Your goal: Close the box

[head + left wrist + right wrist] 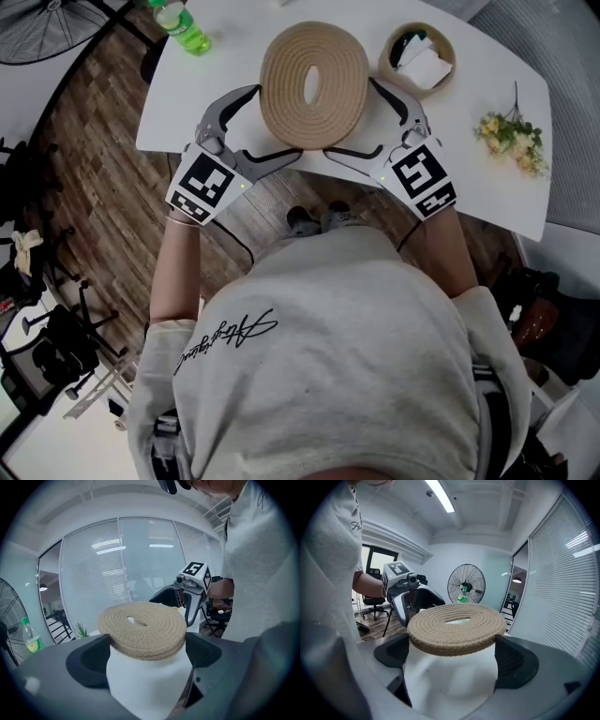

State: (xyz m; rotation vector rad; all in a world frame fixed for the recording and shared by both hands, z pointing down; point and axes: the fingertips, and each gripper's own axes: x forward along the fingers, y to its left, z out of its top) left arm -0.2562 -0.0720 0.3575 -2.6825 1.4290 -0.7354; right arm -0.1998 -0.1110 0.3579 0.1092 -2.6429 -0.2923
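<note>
A round woven rope lid [314,84] with a hole in its middle hangs above the white table [220,66], its underside showing in both gripper views. My left gripper [278,120] clasps the lid's lower left rim, and my right gripper [351,117] clasps its lower right rim. In the left gripper view the lid [143,629] spans the wide-set jaws of the left gripper [143,651]. It does the same in the right gripper view, where the lid [457,626] fills the right gripper [452,656]. The small woven box [417,58] stands uncovered to the lid's right, white and dark things inside.
A green bottle [183,26] lies at the table's far left corner. A sprig of flowers [511,139] lies near the right edge. A floor fan [37,28] stands off the table to the left. The table's near edge runs just under the grippers.
</note>
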